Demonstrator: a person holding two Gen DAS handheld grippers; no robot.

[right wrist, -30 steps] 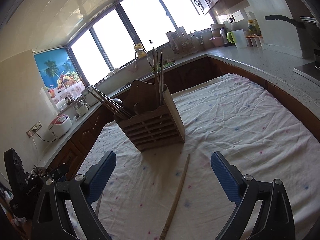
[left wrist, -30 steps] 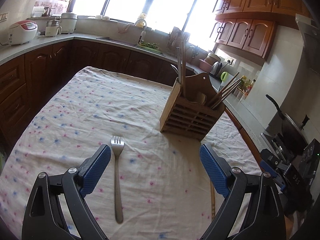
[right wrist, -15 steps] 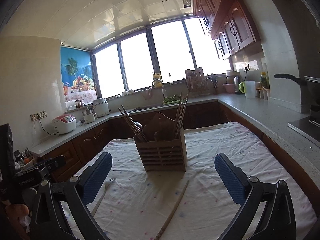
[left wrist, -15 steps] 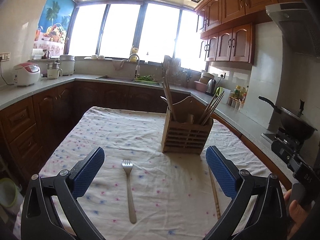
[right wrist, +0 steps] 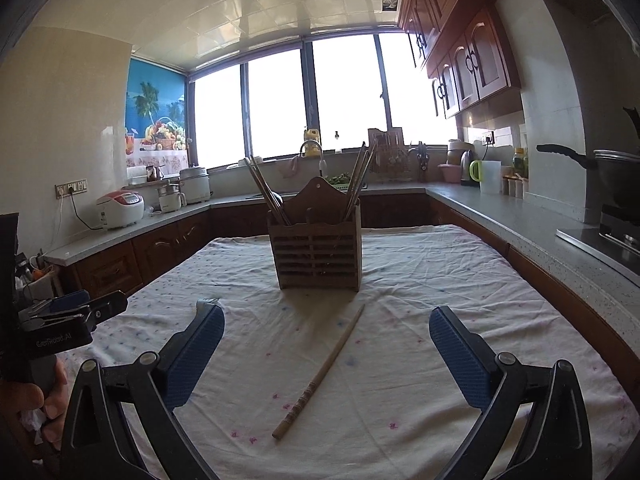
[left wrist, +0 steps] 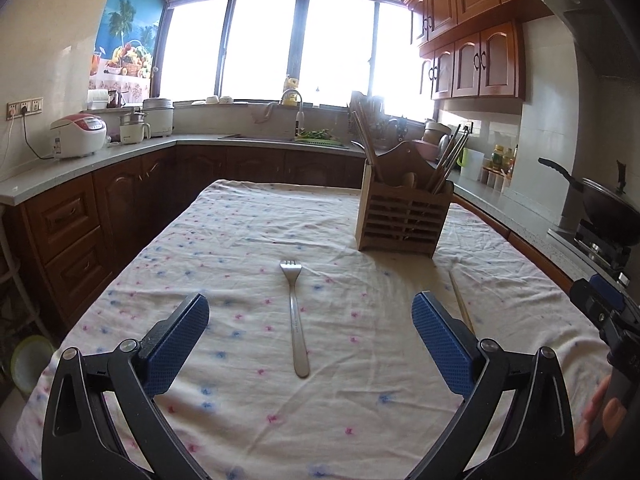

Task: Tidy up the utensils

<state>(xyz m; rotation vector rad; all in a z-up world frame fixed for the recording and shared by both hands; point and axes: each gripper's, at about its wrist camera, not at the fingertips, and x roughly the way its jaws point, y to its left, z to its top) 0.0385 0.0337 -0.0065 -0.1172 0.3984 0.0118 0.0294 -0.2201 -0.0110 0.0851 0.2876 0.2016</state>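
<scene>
A metal fork (left wrist: 295,312) lies on the flowered tablecloth (left wrist: 240,248), tines pointing away, between the fingers of my open, empty left gripper (left wrist: 310,332). A wooden chopstick (right wrist: 320,372) lies between the fingers of my open, empty right gripper (right wrist: 326,344); it also shows in the left wrist view (left wrist: 460,300). A slatted wooden utensil holder (right wrist: 315,248) with several chopsticks stands upright beyond both grippers, and shows in the left wrist view (left wrist: 404,216) at the right.
Kitchen counters (left wrist: 100,156) ring the table, with a rice cooker (left wrist: 78,136) at left and a black pan (left wrist: 600,196) on the stove at right. The left hand-held gripper's body (right wrist: 60,320) shows at the right wrist view's left edge.
Both grippers have drawn back and levelled out. The fork and chopstick now sit centred between the open fingers. Nothing on the table has moved.
</scene>
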